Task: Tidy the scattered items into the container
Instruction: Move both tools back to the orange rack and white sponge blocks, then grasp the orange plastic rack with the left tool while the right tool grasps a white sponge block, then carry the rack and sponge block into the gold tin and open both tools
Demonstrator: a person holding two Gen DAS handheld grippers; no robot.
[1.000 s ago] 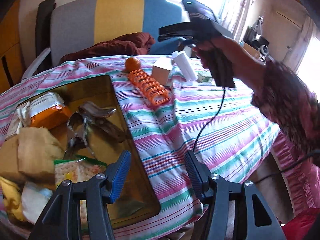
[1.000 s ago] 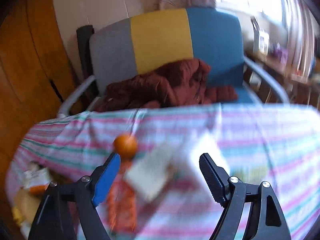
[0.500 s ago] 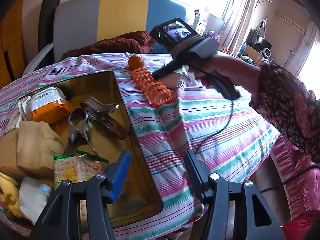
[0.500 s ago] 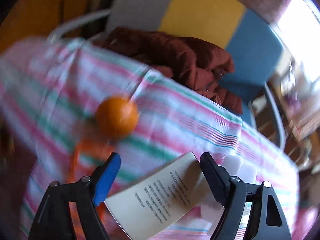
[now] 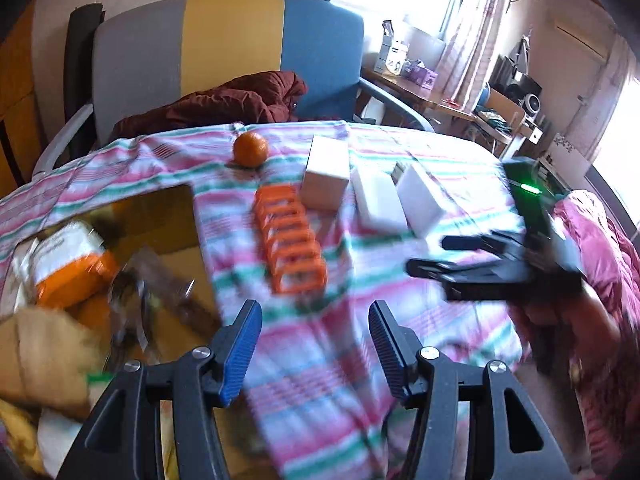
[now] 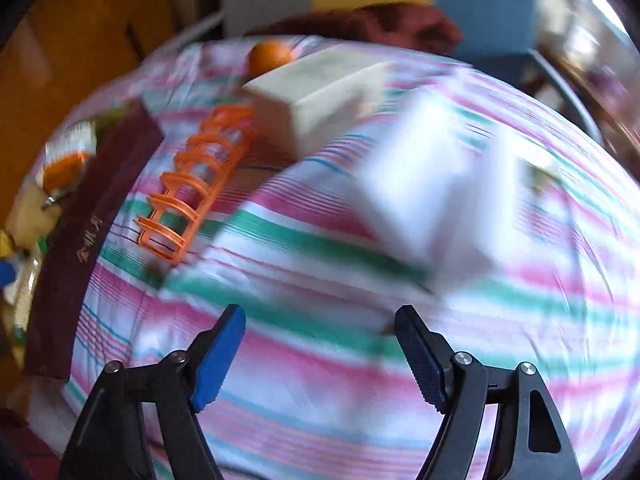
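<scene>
Lying loose: one orange (image 5: 250, 149), one rack (image 5: 291, 240), three boxes (image 5: 326, 173) (both tongs (image 5: 315, 344) (image 6: 320, 354) open, empty).

We see each claw, the left claw (image 5: 315, 346) and the right claw (image 6: 320, 356), as two black arms with round silver screws and bumpy blue pads (image 5: 240, 354). At the right edge, a flowery dark-red sleeve (image 5: 600, 360).

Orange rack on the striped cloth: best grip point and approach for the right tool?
Take the orange rack across its narrow width, at its near end, coming from above with one finger on each long side. It lies flat and long, a row of thin open loops beside the container, so an end-on grip would likely slip. The beige box crowds its far end.
</scene>
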